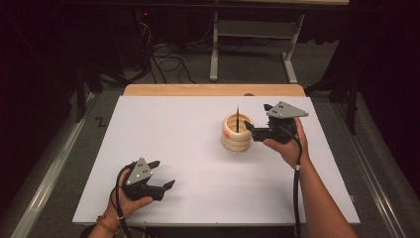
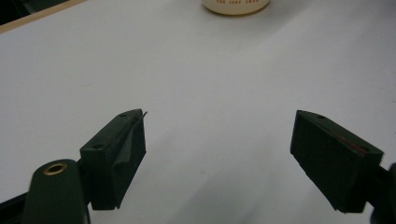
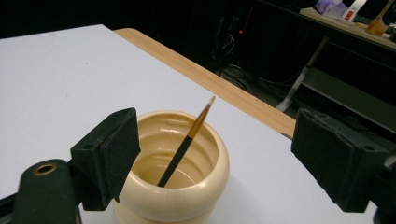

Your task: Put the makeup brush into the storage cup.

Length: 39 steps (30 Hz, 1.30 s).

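Note:
A cream ribbed pot point(image 1: 236, 133) stands right of the middle of the white table point(image 1: 188, 148). A thin dark paintbrush point(image 1: 237, 119) leans inside it, bristle tip up. In the right gripper view the pot point(image 3: 175, 186) sits just beyond the jaws, with the paintbrush point(image 3: 186, 144) slanting up to the right. My right gripper point(image 1: 257, 121) is open, level with the pot's right side, nothing between its jaws. My left gripper point(image 1: 165, 174) is open near the table's front left, empty, its own camera showing the gripper point(image 2: 219, 154) over bare table and the pot's base point(image 2: 236, 5) far ahead.
A wooden strip point(image 1: 213, 89) runs along the table's far edge. Beyond it stand a metal desk frame point(image 1: 252, 44) and loose cables point(image 1: 168, 64) on the floor. A rail point(image 1: 49, 173) runs along the floor on the left.

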Each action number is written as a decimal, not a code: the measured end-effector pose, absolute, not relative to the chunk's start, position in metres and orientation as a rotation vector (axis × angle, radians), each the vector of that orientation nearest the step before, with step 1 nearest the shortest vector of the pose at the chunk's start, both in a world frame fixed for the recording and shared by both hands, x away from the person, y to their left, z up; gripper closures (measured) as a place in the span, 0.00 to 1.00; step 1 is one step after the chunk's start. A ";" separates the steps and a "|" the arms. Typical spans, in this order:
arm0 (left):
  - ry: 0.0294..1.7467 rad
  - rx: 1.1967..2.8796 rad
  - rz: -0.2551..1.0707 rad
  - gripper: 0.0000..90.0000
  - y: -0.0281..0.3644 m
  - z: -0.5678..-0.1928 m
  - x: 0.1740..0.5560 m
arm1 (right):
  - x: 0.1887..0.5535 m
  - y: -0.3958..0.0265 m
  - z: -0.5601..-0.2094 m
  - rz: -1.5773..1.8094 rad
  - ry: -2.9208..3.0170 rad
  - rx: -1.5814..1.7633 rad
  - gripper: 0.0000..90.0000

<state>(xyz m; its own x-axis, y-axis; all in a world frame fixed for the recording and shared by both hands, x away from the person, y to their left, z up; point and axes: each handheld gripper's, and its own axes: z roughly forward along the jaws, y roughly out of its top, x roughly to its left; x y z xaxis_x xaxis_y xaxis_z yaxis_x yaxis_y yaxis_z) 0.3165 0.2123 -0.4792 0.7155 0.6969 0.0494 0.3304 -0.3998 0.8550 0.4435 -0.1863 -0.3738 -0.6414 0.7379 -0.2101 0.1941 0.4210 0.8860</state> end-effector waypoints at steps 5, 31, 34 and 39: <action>0.782 2.012 0.510 0.21 0.212 -0.480 0.317 | 0.442 -0.190 -0.375 1.186 2.085 0.786 0.18; 0.777 2.025 0.504 0.21 0.210 -0.481 0.317 | 0.424 -0.211 -0.377 1.187 2.075 0.759 0.18; 0.777 2.030 0.501 0.22 0.210 -0.481 0.317 | 0.423 -0.213 -0.378 1.193 2.076 0.767 0.18; 0.776 2.031 0.502 0.22 0.210 -0.481 0.317 | 0.419 -0.215 -0.380 1.191 2.079 0.756 0.18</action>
